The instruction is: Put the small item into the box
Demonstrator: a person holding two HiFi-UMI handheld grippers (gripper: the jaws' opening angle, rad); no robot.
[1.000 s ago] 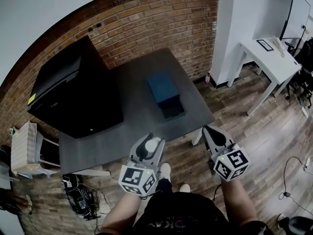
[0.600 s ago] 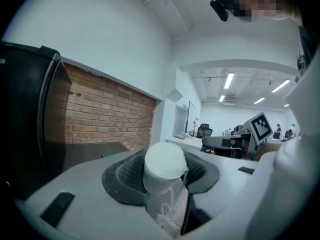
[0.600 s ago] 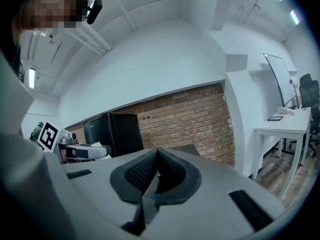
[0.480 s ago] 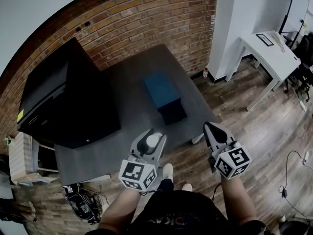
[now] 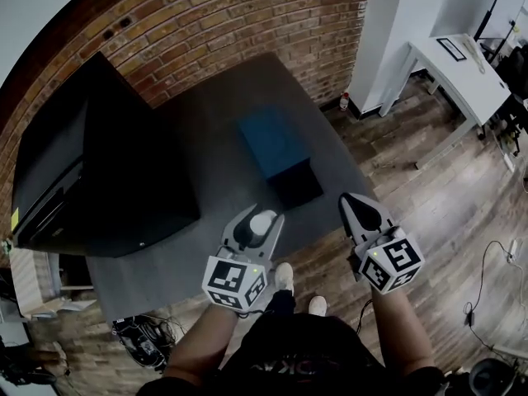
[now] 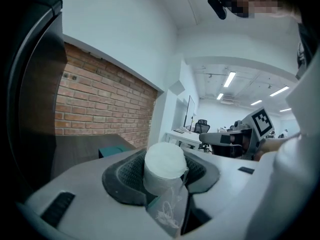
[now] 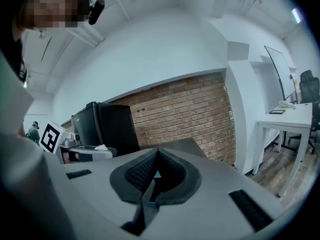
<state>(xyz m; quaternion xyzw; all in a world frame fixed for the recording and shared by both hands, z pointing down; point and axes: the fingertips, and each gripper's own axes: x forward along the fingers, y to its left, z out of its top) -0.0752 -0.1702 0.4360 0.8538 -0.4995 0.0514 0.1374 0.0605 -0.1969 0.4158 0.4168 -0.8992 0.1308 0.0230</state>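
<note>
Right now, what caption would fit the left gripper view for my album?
Left gripper clamped on a small white roll, the teal box waiting on the grey table beyond.

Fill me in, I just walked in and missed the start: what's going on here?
A person stands at the near edge of a dark grey table with a handheld gripper in each hand. The left gripper is clamped on a small white roll with some clear wrapping on it. The right gripper has its jaws together and holds nothing. The blue box sits on the table ahead of both grippers, beside a large black cabinet. The roll is not yet in the box.
</note>
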